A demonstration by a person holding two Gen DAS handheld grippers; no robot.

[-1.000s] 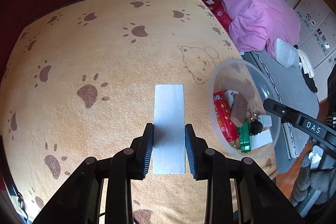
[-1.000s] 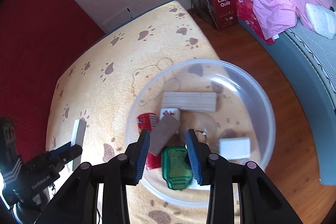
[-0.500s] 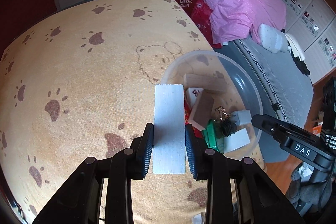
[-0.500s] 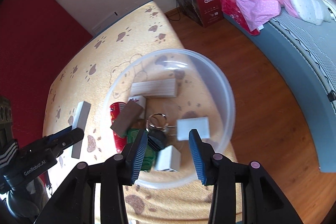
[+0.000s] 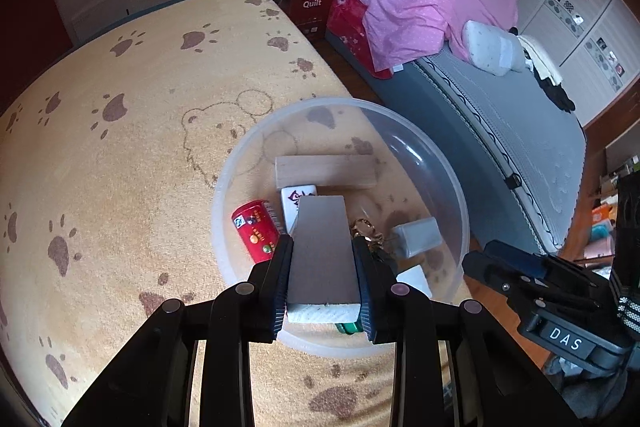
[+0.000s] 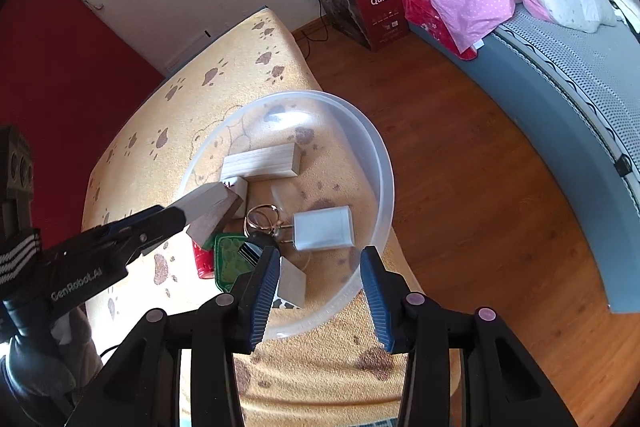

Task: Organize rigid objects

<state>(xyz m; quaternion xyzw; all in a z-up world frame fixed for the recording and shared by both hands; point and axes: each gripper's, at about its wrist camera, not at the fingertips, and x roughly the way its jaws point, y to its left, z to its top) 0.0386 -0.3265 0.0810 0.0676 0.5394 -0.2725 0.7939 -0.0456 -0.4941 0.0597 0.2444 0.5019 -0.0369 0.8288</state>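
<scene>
I have the left gripper (image 5: 323,277) clamped on a flat white block (image 5: 320,251), pale grey on its broad face, held above the clear plastic bowl (image 5: 448,163). My right gripper (image 6: 319,283) has just been opening; its jaws stand apart, empty, over the bowl's near rim. Risk: releasing here could drop the block onto the keyring (image 6: 262,217) and white charger (image 6: 324,228) beyond, or tip the bowl.
</scene>
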